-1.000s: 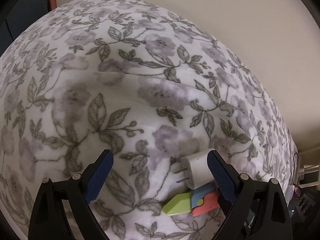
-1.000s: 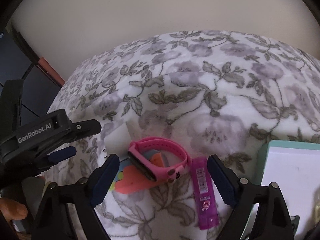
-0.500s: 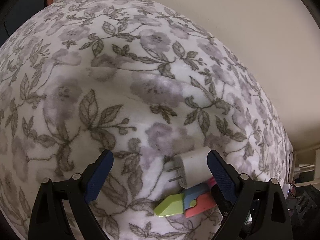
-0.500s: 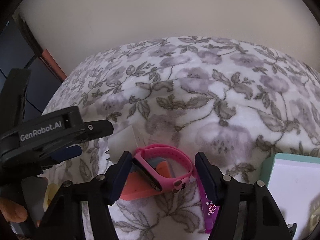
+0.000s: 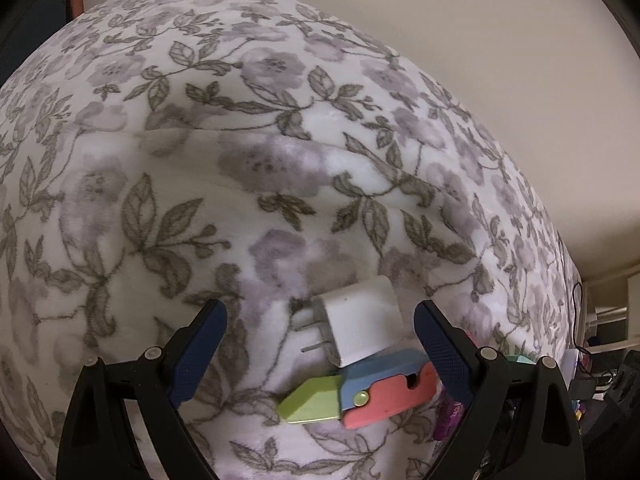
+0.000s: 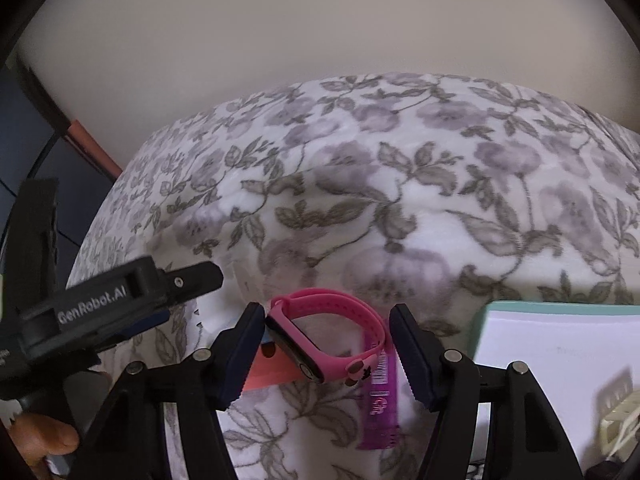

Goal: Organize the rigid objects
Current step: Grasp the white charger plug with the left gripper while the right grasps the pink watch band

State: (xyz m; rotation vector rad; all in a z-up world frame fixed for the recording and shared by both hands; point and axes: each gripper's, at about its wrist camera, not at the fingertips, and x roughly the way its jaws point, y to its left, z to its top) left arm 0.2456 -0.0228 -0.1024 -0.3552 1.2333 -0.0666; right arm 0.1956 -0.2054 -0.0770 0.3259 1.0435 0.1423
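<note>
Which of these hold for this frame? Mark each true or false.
1. The pink silicone wristband sits between the right hand-held gripper's fingers. True.
2. The white plug-in charger cube lies beside the folding toy knife, not touching it. False: it rests on the knife's blue-and-coral handle.
3. The toy knife's blade is green. True.
4. The left hand-held gripper is clamped on the charger. False: its fingers stand wide, clear of it.
5. The purple flat tube lies on the floral fleece blanket. True.
</note>
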